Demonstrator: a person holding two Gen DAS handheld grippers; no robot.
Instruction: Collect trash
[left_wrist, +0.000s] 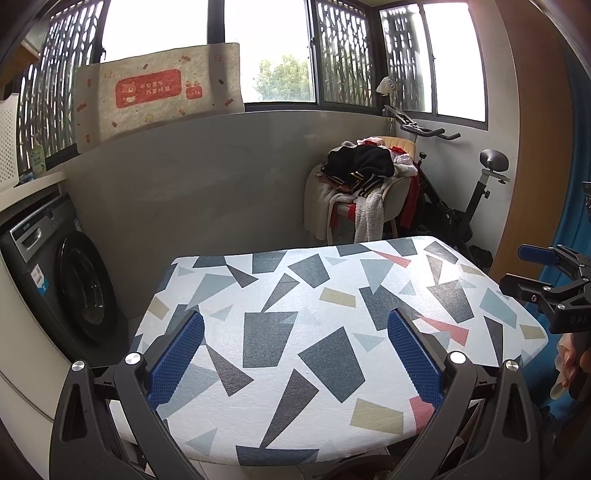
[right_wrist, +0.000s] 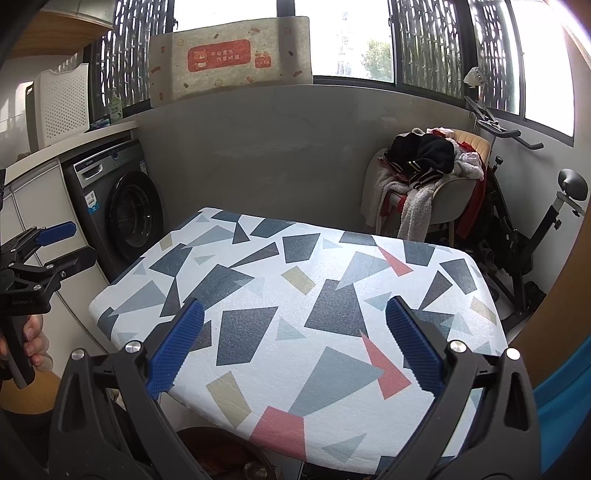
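Observation:
A table with a white cloth printed with grey, blue, pink and tan shapes (left_wrist: 295, 321) (right_wrist: 295, 314) fills the middle of both views. No piece of trash shows on it. My left gripper (left_wrist: 295, 332) hangs open over the near half of the cloth, nothing between its blue pads. My right gripper (right_wrist: 294, 328) is open too, above the cloth's near edge, and holds nothing. The right gripper (left_wrist: 532, 269) shows at the right edge of the left wrist view, and the left gripper (right_wrist: 62, 243) at the left edge of the right wrist view, held by a hand (right_wrist: 35, 339).
A grey washing machine (left_wrist: 70, 280) (right_wrist: 122, 210) stands left of the table under a counter. A chair heaped with clothes (left_wrist: 365, 184) (right_wrist: 428, 177) and an exercise bike (left_wrist: 469, 206) (right_wrist: 524, 229) fill the far right corner. A printed mat (left_wrist: 159, 92) leans on the windowsill. A wooden panel (left_wrist: 535, 147) stands at right.

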